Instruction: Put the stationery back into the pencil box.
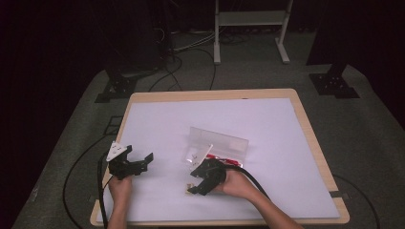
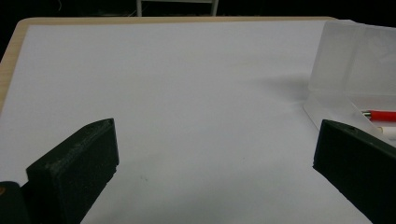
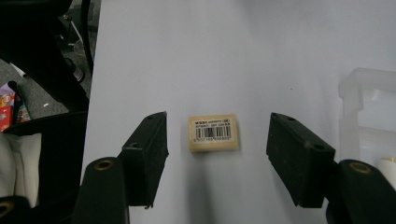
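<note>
A small cream eraser (image 3: 213,133) with a barcode label lies flat on the white sheet (image 1: 267,119). My right gripper (image 3: 218,128) hangs over it, open, one jaw on each side, and neither pad touches it. In the high view the right gripper (image 1: 195,187) sits near the front middle of the table, with the eraser (image 1: 189,191) peeking out under its tips. Just behind it stands an open clear plastic pencil case (image 1: 219,145) with red pens (image 1: 231,162) inside. My left gripper (image 1: 145,163) rests at the front left, open and holding nothing; its own view shows the left gripper (image 2: 215,140) facing bare sheet, with the case (image 2: 355,65) and a red pen (image 2: 380,115) at the right.
The wooden table rim (image 1: 315,143) frames the sheet. Black cables (image 1: 100,181) trail off the front left edge. On the floor behind stand a white frame (image 1: 250,19) and black stand bases (image 1: 334,83).
</note>
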The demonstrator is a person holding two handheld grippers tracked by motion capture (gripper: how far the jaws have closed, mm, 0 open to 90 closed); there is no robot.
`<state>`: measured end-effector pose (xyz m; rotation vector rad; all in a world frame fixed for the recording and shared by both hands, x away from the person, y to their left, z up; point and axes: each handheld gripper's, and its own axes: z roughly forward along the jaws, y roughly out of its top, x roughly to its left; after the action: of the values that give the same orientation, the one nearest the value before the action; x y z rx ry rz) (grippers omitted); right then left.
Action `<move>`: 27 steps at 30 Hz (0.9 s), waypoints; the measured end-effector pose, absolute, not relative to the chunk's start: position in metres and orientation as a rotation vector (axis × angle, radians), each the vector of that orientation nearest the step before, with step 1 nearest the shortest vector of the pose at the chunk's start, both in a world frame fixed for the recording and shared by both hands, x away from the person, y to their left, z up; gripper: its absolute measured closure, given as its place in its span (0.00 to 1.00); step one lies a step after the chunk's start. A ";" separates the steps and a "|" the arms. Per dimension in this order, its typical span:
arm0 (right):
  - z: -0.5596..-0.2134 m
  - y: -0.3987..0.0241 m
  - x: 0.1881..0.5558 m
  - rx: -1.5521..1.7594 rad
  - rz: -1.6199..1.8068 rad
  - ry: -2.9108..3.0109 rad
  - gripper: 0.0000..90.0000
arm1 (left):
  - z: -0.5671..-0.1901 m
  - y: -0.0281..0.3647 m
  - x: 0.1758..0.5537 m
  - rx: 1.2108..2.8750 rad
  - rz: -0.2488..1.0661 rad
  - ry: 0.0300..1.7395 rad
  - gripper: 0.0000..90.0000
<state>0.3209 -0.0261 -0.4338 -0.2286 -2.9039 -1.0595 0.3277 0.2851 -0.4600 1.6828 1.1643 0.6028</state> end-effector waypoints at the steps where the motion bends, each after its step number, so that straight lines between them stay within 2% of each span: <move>1: -0.434 -0.025 0.321 -0.228 -1.056 -2.904 0.42 | -0.460 0.285 0.328 1.683 0.603 1.165 0.00; 27: -0.450 -0.008 0.323 -0.201 -0.984 -2.914 0.44 | -0.460 0.285 0.328 1.682 0.601 1.165 0.00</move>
<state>0.3229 -0.0085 -0.4499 -0.2013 -2.9140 -0.9842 0.3277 0.2850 -0.4601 1.6822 1.1653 0.6015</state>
